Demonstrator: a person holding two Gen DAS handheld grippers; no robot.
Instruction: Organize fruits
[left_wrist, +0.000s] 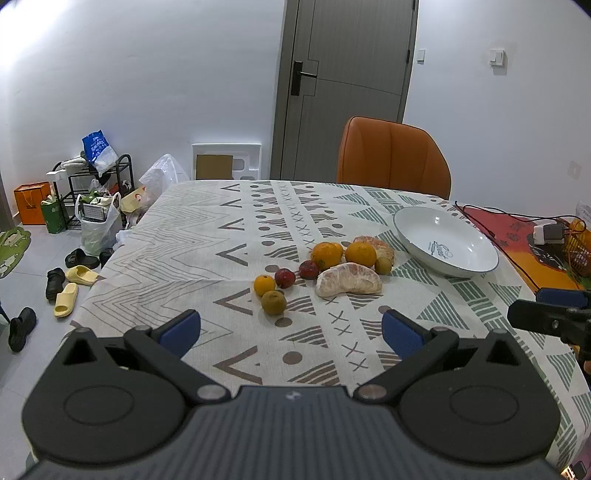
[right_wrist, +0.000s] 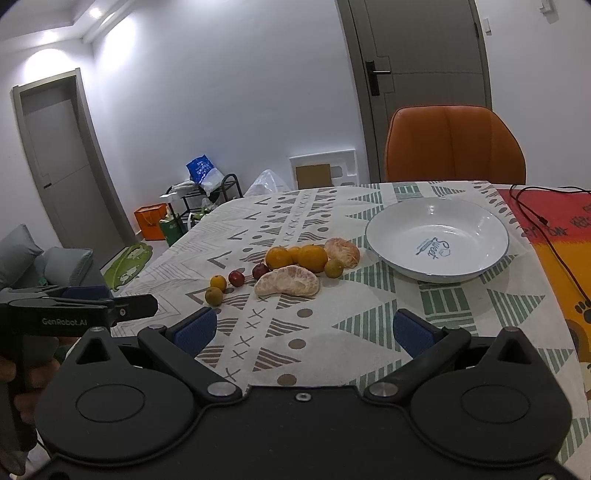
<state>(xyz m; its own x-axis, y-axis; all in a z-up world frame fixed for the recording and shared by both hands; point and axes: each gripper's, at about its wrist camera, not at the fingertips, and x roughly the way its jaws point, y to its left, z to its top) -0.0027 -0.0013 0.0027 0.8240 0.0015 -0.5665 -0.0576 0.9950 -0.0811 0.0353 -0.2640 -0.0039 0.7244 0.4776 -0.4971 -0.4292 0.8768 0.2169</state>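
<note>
A cluster of fruit lies mid-table: a peeled pomelo piece, two oranges, a second peeled piece, two small red fruits, a small orange and brownish-green small fruits. An empty white plate stands to their right. My left gripper is open and empty, near the front of the fruit. My right gripper is open and empty, nearer the plate.
The table has a patterned cloth. An orange chair stands at the far side. A black cable and a red mat lie right of the plate. Shoes and bags clutter the floor at left.
</note>
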